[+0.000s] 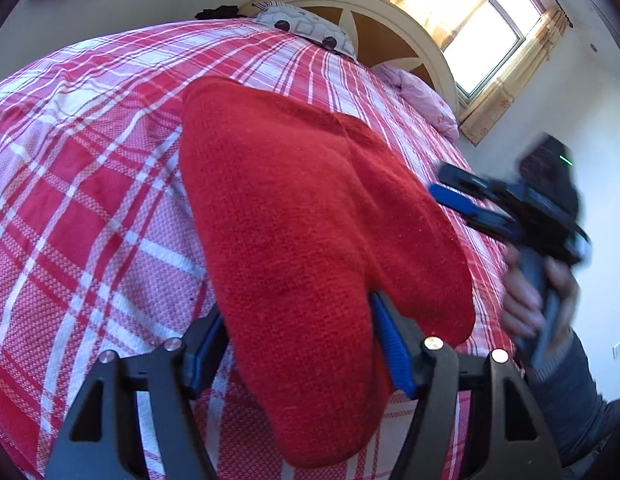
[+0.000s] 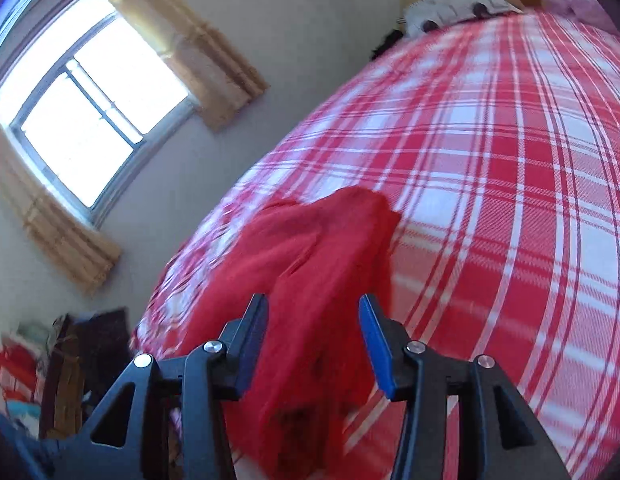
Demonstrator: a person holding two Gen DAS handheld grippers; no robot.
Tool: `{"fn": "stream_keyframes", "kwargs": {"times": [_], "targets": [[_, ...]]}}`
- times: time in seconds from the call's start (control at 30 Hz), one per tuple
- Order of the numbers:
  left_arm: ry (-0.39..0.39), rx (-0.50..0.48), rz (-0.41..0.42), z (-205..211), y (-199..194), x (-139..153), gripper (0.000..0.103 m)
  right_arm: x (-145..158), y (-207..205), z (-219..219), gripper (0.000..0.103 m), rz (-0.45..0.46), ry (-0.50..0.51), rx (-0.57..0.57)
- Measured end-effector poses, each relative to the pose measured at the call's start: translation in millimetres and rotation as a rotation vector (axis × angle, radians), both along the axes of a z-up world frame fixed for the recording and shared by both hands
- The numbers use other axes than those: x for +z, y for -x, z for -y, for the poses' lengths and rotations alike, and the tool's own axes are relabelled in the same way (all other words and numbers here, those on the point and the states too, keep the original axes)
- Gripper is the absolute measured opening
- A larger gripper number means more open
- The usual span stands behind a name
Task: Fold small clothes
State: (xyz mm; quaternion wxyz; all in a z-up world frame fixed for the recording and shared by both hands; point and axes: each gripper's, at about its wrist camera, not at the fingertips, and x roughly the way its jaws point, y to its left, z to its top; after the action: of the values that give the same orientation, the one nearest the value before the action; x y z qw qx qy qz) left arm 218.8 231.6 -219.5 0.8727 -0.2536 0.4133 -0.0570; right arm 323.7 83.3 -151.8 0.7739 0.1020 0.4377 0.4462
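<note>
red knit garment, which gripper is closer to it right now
Left. The left gripper straddles the near end of the red knit garment on the plaid bed cover, jaws open. The right gripper is off its far right edge, also open.

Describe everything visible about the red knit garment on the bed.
The red garment is a thick, fuzzy knit, plain in colour. It lies flat on the plaid bedspread, with two rounded lobes side by side, parted by a seam-like crease; what kind of garment it is cannot be told. The near lobe sits between the open fingers of the left gripper. The right gripper also stands open above it, its view blurred; no pad visibly presses the knit.
</note>
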Motion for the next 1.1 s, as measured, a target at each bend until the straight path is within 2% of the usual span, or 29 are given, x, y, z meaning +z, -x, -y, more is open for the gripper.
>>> {"fn": "stream_keyframes", "kwargs": {"times": [0.1, 0.17, 0.2, 0.23, 0.33, 0.4, 0.43, 0.47, 0.53, 0.57, 0.67, 0.77, 0.8, 0.9, 1.0, 1.1], "targets": [[-0.055, 0.0, 0.002, 7, 3, 0, 0.077, -5, 30, -7, 0.046, -0.014, 0.064, 0.056], [-0.092, -0.009, -0.004, 14, 5, -1, 0.081, -14, 43, -16, 0.036, -0.005, 0.136, 0.074], [-0.126, -0.009, -0.015, 18, 0, -2, 0.083, -22, 49, -21, 0.025, 0.012, 0.2, 0.064], [-0.147, -0.01, -0.019, 21, 0, -1, 0.084, -29, 49, -21, 0.02, 0.01, 0.232, 0.047], [-0.209, -0.021, -0.027, 27, 5, 4, 0.089, -39, 42, -10, 0.02, -0.059, 0.189, -0.001], [-0.266, 0.001, -0.044, 26, 7, 3, 0.099, -39, 39, -7, 0.02, -0.071, 0.191, -0.021], [-0.28, 0.014, -0.055, 23, 9, 1, 0.099, -38, 39, -6, 0.02, -0.07, 0.198, -0.025], [-0.273, 0.013, -0.059, 22, 11, 0, 0.099, -35, 42, -7, 0.02, -0.058, 0.207, -0.026], [-0.261, 0.032, -0.06, 15, 14, 4, 0.099, -17, 48, -12, 0.021, 0.028, 0.215, -0.029], [-0.274, 0.046, -0.038, 12, 15, 11, 0.099, -4, 52, -13, 0.021, 0.08, 0.198, -0.04], [-0.314, 0.091, 0.039, 5, 14, 33, 0.101, 21, 57, -25, 0.025, 0.154, 0.126, -0.005], [-0.321, 0.102, 0.058, 2, -1, 35, 0.103, 21, 49, -46, 0.025, 0.159, 0.09, 0.064], [-0.362, 0.113, 0.032, 3, -9, 29, 0.103, 14, 44, -52, 0.025, 0.144, 0.107, 0.056], [-0.42, 0.107, -0.034, 5, -25, 8, 0.103, -8, 29, -58, 0.025, 0.105, 0.197, 0.01], [-0.385, 0.111, -0.041, 4, -27, 2, 0.103, -20, 23, -51, 0.025, 0.124, 0.273, -0.054], [-0.381, 0.103, -0.045, 5, -29, 3, 0.103, -19, 23, -34, 0.025, 0.105, 0.276, -0.084]]}}
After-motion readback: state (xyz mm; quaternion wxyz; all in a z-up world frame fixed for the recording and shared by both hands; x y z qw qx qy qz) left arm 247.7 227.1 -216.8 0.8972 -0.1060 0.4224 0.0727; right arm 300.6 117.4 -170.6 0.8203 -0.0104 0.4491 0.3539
